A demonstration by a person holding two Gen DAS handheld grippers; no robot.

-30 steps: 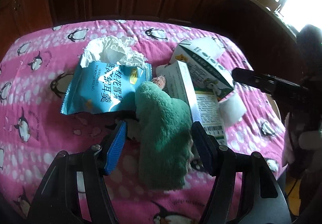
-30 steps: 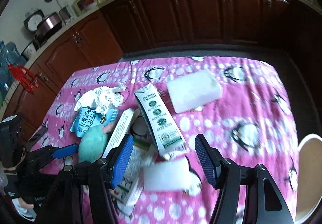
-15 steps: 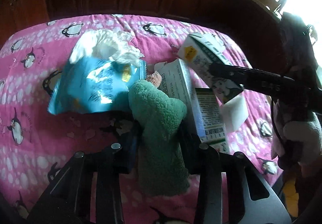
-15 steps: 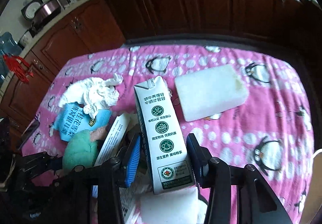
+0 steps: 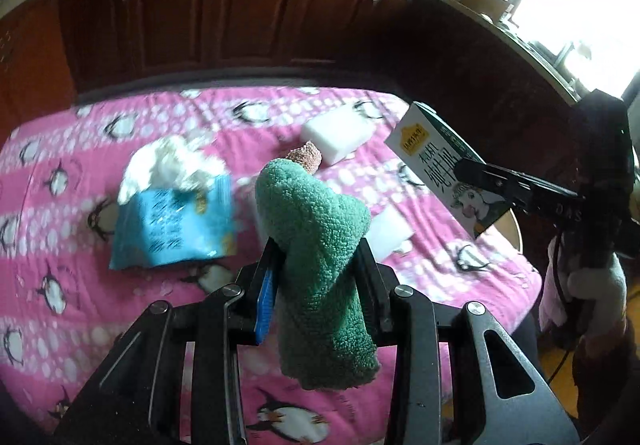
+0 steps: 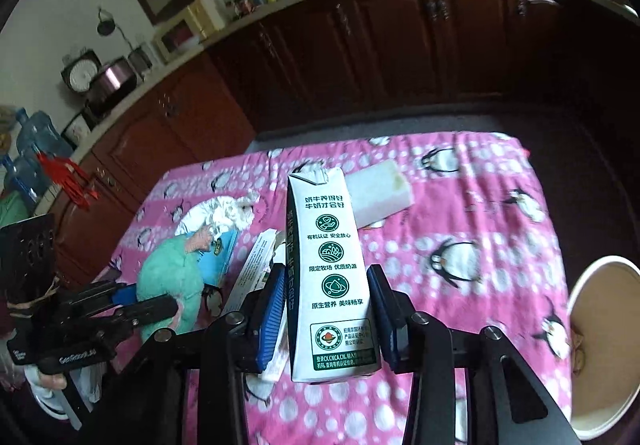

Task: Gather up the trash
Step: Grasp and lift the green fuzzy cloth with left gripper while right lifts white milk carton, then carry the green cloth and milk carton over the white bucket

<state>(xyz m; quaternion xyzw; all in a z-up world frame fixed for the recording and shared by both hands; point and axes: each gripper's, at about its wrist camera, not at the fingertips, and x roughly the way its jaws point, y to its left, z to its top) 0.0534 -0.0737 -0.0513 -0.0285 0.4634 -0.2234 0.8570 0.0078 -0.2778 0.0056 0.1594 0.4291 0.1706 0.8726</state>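
Over the bench [image 5: 472, 277] with its pink penguin cloth, both grippers are loaded. The left gripper [image 5: 316, 277] has just been closing its fingers, and they now pinch a green fuzzy cloth [image 5: 316, 245] around its middle, clear of the bench, with its lower end drooping beneath. The right gripper [image 6: 326, 309] has likewise just been closing, and its fingers clamp a white milk carton [image 6: 328, 269] by its lower half, upright above the cloth. On the bench lie a blue snack packet [image 5: 176, 221] with crumpled white tissue [image 5: 168, 165] at its top edge, a white sponge block [image 6: 380, 197] behind the carton, and a flat printed box [image 6: 252, 269] just left of the right fingers. A paper cup [image 6: 600, 349] sits at the bench's right edge.
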